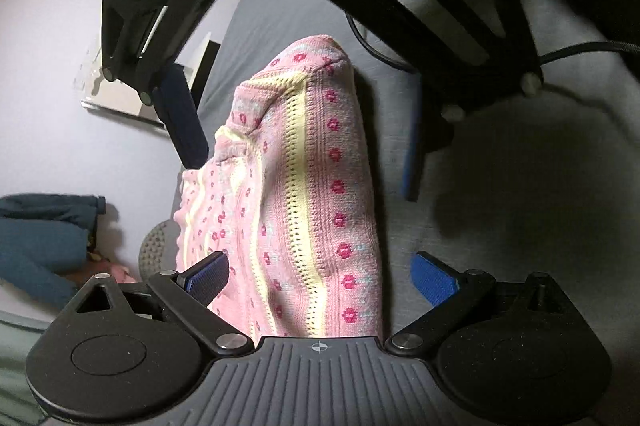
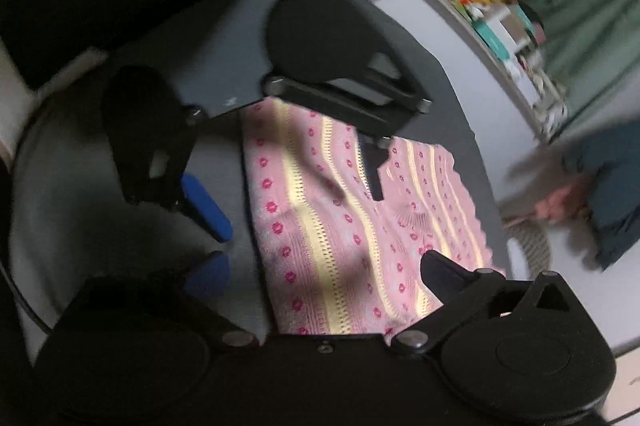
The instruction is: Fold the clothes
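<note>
A pink patterned knit garment (image 1: 304,185) is lying folded on the grey surface (image 1: 500,185) as the left tongs (image 1: 320,282) and right tongs (image 2: 320,274) are hovering over it, both spread apart, gripping nothing.

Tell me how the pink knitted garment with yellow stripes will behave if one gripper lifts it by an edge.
The pink knitted garment with yellow stripes will probably droop, since it already bunches into soft folds. Its openwork knit looks light and grippy, so likely no slipping. It may drag on the grey mat.
</note>
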Motion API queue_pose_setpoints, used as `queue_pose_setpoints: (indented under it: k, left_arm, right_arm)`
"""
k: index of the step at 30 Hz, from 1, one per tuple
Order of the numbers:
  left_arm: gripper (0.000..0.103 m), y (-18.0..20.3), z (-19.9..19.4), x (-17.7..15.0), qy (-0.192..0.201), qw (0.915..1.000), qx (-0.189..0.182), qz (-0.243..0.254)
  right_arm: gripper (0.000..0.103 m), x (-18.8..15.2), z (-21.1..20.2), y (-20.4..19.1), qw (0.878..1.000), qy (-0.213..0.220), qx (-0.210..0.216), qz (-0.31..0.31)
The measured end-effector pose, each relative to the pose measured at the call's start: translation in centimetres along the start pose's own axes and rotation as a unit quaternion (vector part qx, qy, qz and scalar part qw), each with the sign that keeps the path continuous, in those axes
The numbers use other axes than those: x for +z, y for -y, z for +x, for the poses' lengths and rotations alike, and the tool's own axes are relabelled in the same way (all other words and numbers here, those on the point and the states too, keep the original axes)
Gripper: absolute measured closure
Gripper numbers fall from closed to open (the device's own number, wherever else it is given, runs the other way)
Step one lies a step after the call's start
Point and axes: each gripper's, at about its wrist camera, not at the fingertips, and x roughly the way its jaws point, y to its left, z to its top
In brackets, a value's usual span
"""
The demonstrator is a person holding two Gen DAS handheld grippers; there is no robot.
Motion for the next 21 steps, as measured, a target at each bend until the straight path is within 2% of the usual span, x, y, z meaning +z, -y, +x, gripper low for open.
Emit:
queue_pose_setpoints:
  k: [1, 4, 7, 11, 15, 21]
  left_arm:
    - [0.008, 0.0, -0.1, 0.0, -0.001, 1.0000, -0.002, -0.002]
    - [0.034, 0.1, 0.0, 0.1, -0.009, 0.9999, -0.005, -0.001]
    - [0.048, -0.1, 0.2, 0.2, -0.018, 0.9995, -0.020, -0.015]
    - [0.056, -0.5, 0.0, -0.1, -0.023, 0.9982, -0.041, -0.038]
    - [0.058, -1.4, -0.1, -0.7, -0.026, 0.9943, -0.067, -0.079]
    - [0.061, -3.3, -0.1, -2.0, -0.030, 0.9814, -0.114, -0.152]
  right_arm:
    - [0.000, -0.1, 0.2, -0.3, 1.000, -0.004, -0.001, -0.008]
    - [0.000, -0.2, 0.9, -1.3, 0.999, -0.017, -0.005, -0.032]
    - [0.000, -0.4, 1.5, -2.2, 0.998, -0.030, -0.008, -0.056]
    - [0.000, -0.7, 2.0, -2.4, 0.998, -0.033, -0.006, -0.052]
    - [0.000, -0.7, 2.1, -2.6, 0.998, -0.024, -0.017, -0.057]
    - [0.000, -0.8, 2.3, -3.1, 0.996, -0.011, -0.046, -0.074]
